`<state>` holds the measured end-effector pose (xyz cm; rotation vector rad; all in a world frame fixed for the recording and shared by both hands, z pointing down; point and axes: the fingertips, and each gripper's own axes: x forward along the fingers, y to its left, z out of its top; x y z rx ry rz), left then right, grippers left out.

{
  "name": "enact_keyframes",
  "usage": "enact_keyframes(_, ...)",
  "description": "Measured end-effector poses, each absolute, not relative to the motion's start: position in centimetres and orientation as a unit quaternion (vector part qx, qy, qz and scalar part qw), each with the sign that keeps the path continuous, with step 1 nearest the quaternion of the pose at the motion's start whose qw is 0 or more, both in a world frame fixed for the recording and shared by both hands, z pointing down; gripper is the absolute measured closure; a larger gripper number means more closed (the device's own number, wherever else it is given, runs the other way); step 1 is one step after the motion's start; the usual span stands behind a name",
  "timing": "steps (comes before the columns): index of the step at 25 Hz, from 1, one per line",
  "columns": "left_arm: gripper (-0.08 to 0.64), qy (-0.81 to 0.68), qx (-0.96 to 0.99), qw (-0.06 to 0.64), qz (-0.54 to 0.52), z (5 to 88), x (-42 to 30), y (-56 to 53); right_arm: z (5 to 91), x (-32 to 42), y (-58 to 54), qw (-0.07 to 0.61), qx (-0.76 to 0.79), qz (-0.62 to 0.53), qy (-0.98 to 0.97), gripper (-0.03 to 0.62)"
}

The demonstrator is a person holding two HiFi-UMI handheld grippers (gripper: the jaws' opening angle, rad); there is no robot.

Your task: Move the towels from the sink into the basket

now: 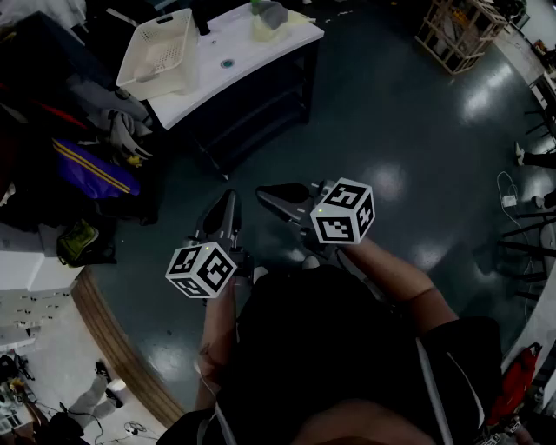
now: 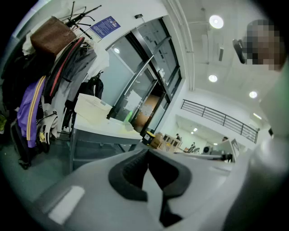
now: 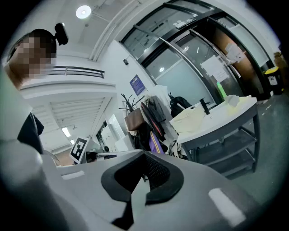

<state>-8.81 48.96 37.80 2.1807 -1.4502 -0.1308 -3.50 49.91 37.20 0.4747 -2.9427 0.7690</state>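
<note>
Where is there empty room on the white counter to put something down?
The bare stretch of the white counter between the basket and the towels, around the drain, is free. The basket looks empty too. The left end is crowded: the basket fills it, with coats and bags piled right beside.

Cream-white lattice basket on a white-topped, dark-framed bench; pale yellow and grey towels. Glossy dark teal floor, wood-brown curved edging. Black-and-white square-marker cubes on the grey, black-padded left gripper and right gripper. Purple bag with yellow stripes. Black shirt. Light-wood crate.
</note>
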Motion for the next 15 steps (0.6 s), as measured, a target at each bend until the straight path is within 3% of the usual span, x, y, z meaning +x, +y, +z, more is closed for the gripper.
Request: enact_keyframes(15,0.554,-0.541,0.799,0.256,-0.050,38.2,-3.9,46.4,36.9,0.9,47.8,0.029,0.144,0.241,-0.959,0.600)
